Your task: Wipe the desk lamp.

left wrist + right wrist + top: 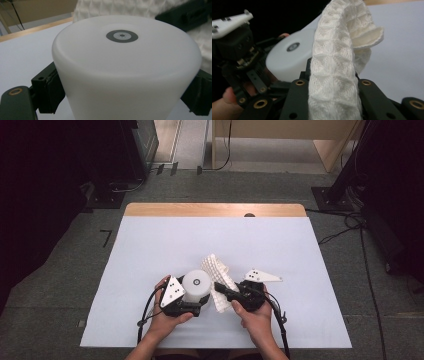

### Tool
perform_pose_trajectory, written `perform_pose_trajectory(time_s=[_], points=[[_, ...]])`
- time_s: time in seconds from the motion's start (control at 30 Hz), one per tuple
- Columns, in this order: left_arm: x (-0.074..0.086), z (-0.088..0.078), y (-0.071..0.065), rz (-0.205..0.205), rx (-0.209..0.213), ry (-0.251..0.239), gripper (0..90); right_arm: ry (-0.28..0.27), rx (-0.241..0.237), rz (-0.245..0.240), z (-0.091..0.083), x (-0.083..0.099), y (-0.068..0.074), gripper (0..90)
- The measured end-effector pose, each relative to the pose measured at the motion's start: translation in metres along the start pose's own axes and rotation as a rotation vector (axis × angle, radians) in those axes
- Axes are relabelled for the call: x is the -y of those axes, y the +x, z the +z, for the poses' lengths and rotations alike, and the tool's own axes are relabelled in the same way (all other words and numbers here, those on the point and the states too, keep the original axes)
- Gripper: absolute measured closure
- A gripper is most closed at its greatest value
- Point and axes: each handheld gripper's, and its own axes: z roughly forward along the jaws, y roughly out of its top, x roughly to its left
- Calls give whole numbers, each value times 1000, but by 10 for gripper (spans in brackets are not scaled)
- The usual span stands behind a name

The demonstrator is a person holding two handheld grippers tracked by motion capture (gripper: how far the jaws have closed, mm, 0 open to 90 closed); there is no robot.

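A white cup (196, 285) stands upside down on the table, a grey ring mark on its upturned base. My left gripper (194, 301) is shut on the cup (125, 70); its black pads (51, 90) press both side walls. To the right, my right gripper (223, 291) is shut on a white waffle-weave cloth (218, 268). In the right gripper view the cloth (334, 67) rises in a thick fold from between the jaws and curls over beside the cup (287, 61). The cloth (120, 7) also hangs just behind the cup in the left gripper view.
A white sheet (165, 240) covers the table, with a wooden strip (215, 210) bare along the far edge. Both hands sit near the front middle. Dark equipment, cables and a wooden frame stand on the floor beyond and beside the table.
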Motion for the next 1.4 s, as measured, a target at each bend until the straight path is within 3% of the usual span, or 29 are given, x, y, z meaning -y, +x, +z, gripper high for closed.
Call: perform_pose_trajectory(time_s=[0.23, 0.47, 0.7, 0.87, 1.0, 1.13, 1.4], points=[[-6, -11, 9, -16, 1, -49, 91, 59, 5, 9, 16, 13, -3, 739], [-1, -4, 4, 5, 2, -7, 91, 38, 3, 3, 10, 7, 1, 739], [-1, 0, -1, 27, 15, 7, 91, -44, -7, -16, -9, -8, 7, 739], [-3, -4, 0, 25, 10, -10, 91, -29, 0, -28, -6, -6, 9, 739], [-6, -8, 4, 17, 1, -42, 91, 22, 10, -10, 5, 4, 3, 739], [-1, -4, 9, 13, -42, -18, 91, 26, 28, -12, 6, 6, -1, 738], [4, -3, 12, 4, -38, 7, 89, 4, 46, 3, -1, 3, -8, 738]])
